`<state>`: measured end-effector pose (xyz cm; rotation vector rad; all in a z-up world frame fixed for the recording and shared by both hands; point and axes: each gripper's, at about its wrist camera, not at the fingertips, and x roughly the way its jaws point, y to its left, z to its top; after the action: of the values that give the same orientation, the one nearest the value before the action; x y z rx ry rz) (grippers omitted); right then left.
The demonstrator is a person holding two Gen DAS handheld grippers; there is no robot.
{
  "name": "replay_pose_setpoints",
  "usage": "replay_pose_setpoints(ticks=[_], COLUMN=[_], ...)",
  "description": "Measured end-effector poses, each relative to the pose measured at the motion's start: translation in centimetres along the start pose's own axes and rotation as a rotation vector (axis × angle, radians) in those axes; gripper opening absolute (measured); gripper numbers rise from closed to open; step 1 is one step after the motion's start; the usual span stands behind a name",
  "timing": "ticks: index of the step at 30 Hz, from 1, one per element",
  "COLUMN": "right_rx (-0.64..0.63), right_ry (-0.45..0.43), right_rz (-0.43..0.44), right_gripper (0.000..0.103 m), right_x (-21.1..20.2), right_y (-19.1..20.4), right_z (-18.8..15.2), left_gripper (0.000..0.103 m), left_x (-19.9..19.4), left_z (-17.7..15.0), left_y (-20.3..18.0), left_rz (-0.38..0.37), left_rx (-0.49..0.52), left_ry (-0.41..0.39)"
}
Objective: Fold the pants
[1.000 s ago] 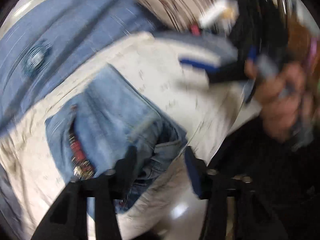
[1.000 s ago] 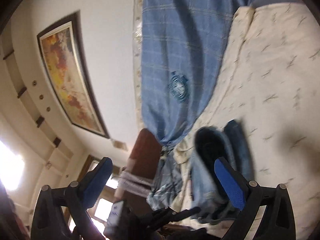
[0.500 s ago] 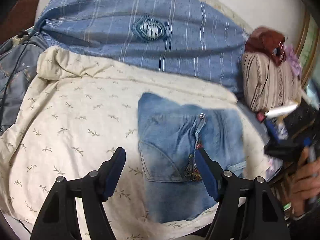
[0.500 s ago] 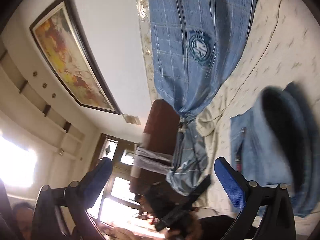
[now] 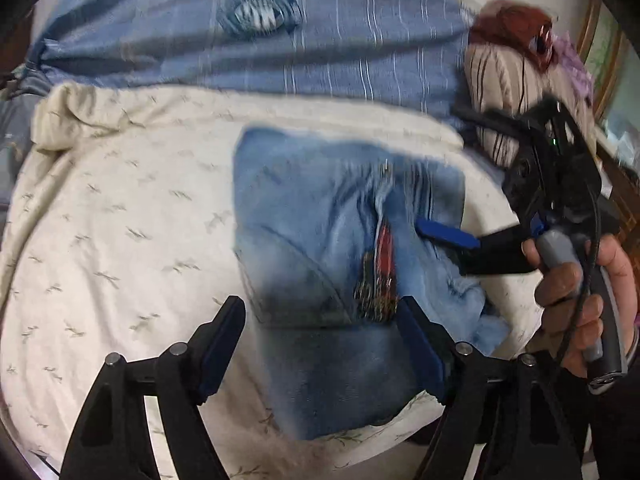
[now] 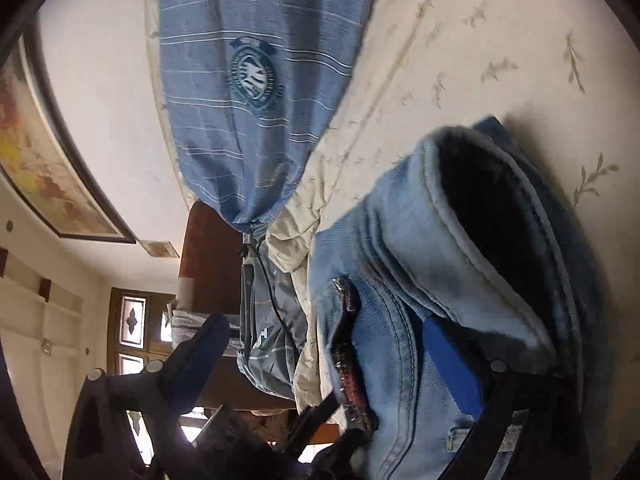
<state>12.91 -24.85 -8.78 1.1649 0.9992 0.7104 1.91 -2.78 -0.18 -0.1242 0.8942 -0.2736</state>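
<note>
The folded pants (image 5: 320, 248), a pale blue denim bundle with a red beaded trim along one seam, lie on the cream leaf-print bedspread (image 5: 120, 220) near the bed's front edge. The left wrist view looks down on them from above: the left hand-held gripper (image 5: 320, 344) hangs over their near edge with its blue-padded jaws wide apart, having just been opening, and the cloth shows between them with neither pad pressing on it. That view alone shows the right hand-held gripper (image 5: 448, 236) from outside, coming in from the right with a blue pad tip over the right part of the pants, and the person's hand (image 5: 576, 292) wrapped round its grey handle; it is blurred there, and only one pad can be made out. The right wrist view, rolled sideways and close in, gives what the other lacks: an open, dark-lined cuff or waistband of the denim looming large, the right gripper's jaws spread, one pad lying against the denim and the other out in free air. Only that view shows the framed picture (image 6: 44, 152) on the wall and the wood-framed windows (image 6: 136, 328). Behind the pants, a blue striped cloth with a round crest (image 5: 256, 12) covers the back of the bed, and a striped cushion (image 5: 504, 92) sits at the right, partly hidden by the right gripper's black frame.
</note>
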Motion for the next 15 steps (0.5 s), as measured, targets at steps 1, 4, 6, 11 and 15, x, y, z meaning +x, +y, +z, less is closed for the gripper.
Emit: replay_pose_setpoints(ticks=[1, 4, 6, 11, 15], right_rx=[-0.027, -0.136, -0.165, -0.228, -0.315], right_ry=[0.003, 0.016, 0.000, 0.006, -0.022], right_rz=[-0.009, 0.041, 0.046, -0.324, -0.314], right_gripper=[0.100, 0.100, 0.101, 0.101, 0.101], right_x=[-0.2, -0.6, -0.4, 2.7, 2.2], right_y=[0.9, 4.3, 5.6, 2.6, 3.5], right_z=[-0.2, -0.3, 0.2, 2.6, 1.3], left_gripper=[0.079, 0.079, 0.079, 0.080, 0.080], left_x=[-0.5, 0.7, 2.4, 2.3, 1.6], left_z=[0.2, 0.0, -0.8, -0.9, -0.8], left_y=[0.3, 0.8, 0.8, 0.9, 1.5], left_rz=[0.008, 0.054, 0.076, 0.052, 0.055], left_rx=[-0.006, 0.018, 0.030, -0.003, -0.016], left_ry=[-0.010, 0.045, 0.106, 0.098, 0.078])
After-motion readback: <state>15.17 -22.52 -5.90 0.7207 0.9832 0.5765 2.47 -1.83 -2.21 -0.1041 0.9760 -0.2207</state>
